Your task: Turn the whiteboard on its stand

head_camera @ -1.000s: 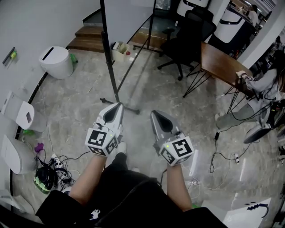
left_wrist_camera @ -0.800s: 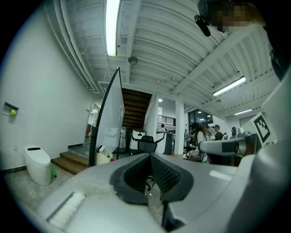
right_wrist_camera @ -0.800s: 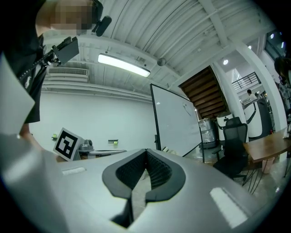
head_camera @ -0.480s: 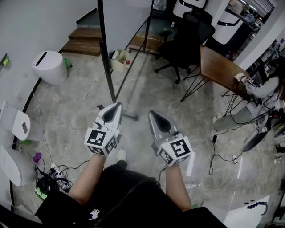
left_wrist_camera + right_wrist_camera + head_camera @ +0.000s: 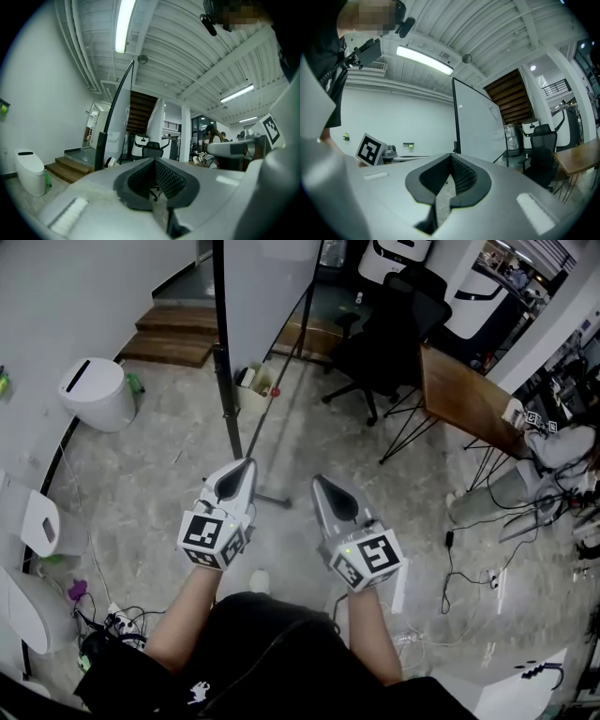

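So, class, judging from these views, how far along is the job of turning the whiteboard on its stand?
Done: nothing visible yet; the whiteboard sits untouched on its stand. In hand: nothing; the left gripper and right gripper are both shut and empty, held side by side short of the whiteboard. Left: reach the whiteboard, take hold of it and turn it.
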{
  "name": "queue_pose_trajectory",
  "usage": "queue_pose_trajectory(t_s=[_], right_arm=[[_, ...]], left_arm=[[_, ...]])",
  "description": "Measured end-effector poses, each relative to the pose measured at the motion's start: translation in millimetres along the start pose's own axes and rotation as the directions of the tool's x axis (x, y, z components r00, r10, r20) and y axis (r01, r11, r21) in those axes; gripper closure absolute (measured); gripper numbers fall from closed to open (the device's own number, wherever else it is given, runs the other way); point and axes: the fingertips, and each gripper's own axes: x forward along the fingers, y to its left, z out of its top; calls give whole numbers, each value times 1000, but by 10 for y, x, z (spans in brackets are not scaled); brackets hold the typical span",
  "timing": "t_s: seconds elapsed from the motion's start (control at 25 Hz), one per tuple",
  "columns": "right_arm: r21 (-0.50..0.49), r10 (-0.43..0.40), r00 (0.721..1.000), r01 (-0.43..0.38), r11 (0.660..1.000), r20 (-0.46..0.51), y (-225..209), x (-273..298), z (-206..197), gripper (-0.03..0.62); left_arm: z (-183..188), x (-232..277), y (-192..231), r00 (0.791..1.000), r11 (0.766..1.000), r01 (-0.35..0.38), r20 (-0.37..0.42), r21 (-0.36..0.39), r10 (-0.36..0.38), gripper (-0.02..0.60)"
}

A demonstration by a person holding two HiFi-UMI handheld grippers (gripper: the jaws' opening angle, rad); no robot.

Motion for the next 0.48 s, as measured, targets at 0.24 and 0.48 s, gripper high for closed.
queue_pose_trajectory(t_s=[0.24, 0.48], right_arm=[[-9, -19, 1000, 19, 1000, -13, -86, 381, -33, 589], [-12, -26, 1000, 26, 1000, -16, -131, 693, -41, 589]], left_arm=[[27, 232, 326, 1000, 1000, 21, -8, -2, -21, 578], [10, 399, 653, 1000, 1000, 24, -17, -5, -25, 578]])
